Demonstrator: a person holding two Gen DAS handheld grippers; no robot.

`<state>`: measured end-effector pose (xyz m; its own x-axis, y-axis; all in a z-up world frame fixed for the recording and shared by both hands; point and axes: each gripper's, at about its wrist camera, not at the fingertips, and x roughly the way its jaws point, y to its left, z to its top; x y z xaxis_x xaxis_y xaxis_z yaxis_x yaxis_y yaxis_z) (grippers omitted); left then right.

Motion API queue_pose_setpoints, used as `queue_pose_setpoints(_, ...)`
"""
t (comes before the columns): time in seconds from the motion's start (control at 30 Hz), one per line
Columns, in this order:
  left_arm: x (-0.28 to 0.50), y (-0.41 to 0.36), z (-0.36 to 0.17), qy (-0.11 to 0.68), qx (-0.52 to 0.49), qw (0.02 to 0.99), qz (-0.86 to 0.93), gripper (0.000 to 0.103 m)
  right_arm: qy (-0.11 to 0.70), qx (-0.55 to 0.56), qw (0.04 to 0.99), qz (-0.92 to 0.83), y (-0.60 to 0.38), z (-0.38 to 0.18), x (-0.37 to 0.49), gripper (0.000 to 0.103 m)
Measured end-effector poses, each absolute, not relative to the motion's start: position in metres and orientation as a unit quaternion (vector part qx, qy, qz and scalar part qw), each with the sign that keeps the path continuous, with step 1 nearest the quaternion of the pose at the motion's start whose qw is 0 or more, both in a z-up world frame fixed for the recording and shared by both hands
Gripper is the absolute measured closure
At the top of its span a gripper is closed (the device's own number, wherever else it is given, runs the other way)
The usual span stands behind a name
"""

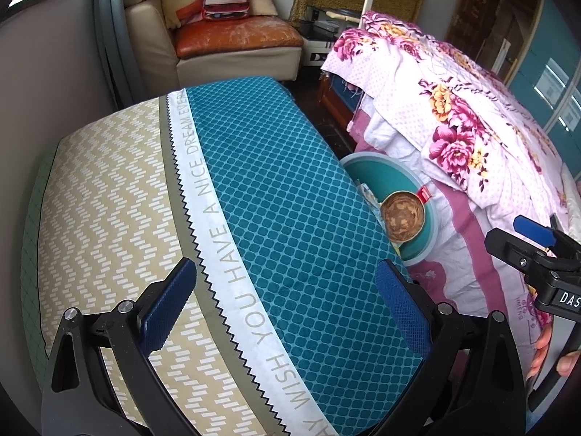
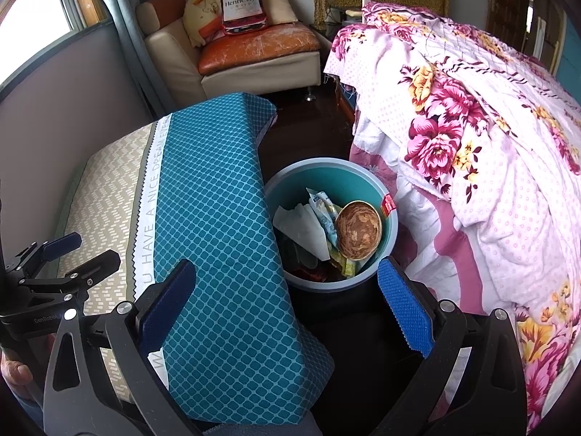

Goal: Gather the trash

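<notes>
Both tools empty, fingers apart: left tool (image 1: 285,312) over the cushion (image 1: 254,200), right tool (image 2: 287,309) above the bin (image 2: 363,178). Bin sits between cushion and bed (image 2: 490,145), holding a bowl (image 2: 358,229), tissue (image 2: 301,225), wrappers.

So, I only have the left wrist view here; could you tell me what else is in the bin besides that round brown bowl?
Observer: The right wrist view shows white paper and a yellow wrapper beside the bowl in the teal bin.
Operator: Thank you. Is the right gripper carrying anything?
Observer: No, the right gripper is open and empty.
Operator: And where is it aimed?
Observer: It faces the bin, between the cushion and bedspread.
</notes>
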<state>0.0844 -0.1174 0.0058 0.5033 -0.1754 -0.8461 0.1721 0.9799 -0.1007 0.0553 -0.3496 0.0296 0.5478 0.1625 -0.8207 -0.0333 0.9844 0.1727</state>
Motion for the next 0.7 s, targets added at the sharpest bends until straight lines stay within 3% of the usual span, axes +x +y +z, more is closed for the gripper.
queue_pose_setpoints(0.7,0.092,-0.118,-0.013,0.489,0.008,0.868,-0.083,0.004,0.498,0.085,0.862,0.049,-0.353,0.002,0.068,0.007)
